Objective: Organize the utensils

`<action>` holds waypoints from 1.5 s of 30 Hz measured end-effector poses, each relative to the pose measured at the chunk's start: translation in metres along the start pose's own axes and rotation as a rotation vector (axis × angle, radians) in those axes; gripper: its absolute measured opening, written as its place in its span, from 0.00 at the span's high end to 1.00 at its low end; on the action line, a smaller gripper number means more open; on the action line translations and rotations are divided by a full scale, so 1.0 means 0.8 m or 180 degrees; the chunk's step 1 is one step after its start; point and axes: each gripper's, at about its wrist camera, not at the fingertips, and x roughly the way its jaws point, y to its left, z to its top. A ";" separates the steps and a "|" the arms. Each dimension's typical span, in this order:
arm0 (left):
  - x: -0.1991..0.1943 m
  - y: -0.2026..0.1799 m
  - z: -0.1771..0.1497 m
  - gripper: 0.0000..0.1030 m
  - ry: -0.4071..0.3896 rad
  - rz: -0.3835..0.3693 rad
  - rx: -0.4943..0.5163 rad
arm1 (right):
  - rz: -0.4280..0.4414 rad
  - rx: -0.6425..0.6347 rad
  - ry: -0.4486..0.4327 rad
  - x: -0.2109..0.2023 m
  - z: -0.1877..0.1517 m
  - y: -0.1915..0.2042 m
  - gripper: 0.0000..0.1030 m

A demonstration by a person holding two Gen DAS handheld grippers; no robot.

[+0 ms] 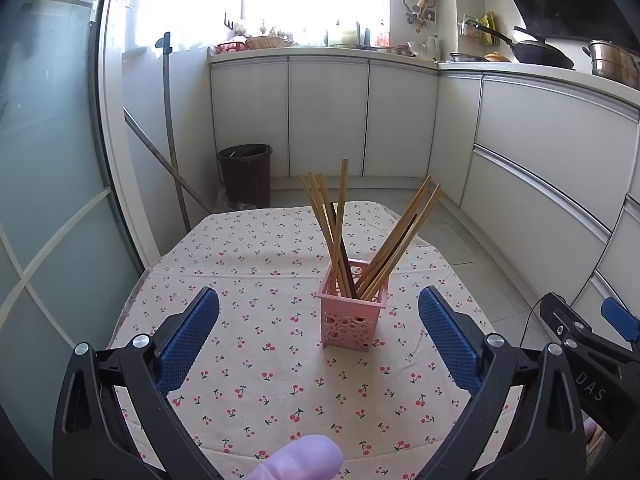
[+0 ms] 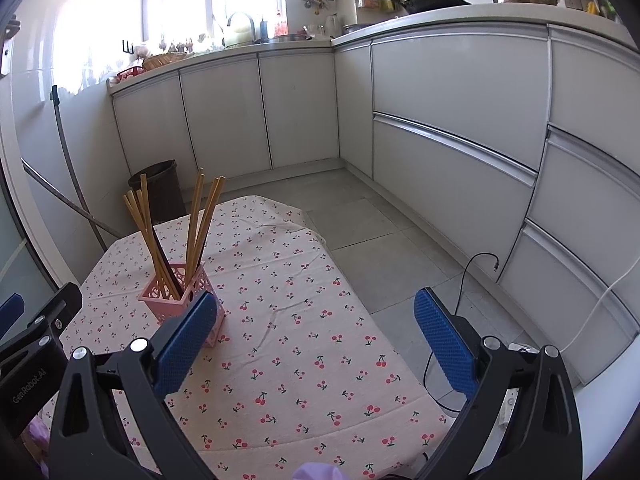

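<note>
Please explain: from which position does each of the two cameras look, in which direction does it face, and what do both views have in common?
Left wrist: sits on the left gripper, facing forward over the table at the pink holder; its open blue fingers, a gloved fingertip and the right gripper show.
Right wrist: sits on the right gripper, farther right, facing the tablecloth edge and floor; the left gripper shows at left.
Shared: holder, chopsticks, tablecloth, cabinets, bin.
</note>
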 end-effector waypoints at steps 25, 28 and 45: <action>0.004 0.000 -0.004 0.07 0.0042 0.0007 0.0011 | -0.0009 -0.0001 0.0036 0.002 -0.002 0.000 0.07; 0.004 0.001 -0.004 0.07 0.0049 0.0011 0.0005 | -0.0010 -0.0008 0.0039 0.003 -0.002 0.000 0.07; 0.006 0.004 -0.006 0.07 0.0067 0.0018 0.0012 | -0.0025 -0.0013 0.0082 0.006 -0.004 0.000 0.07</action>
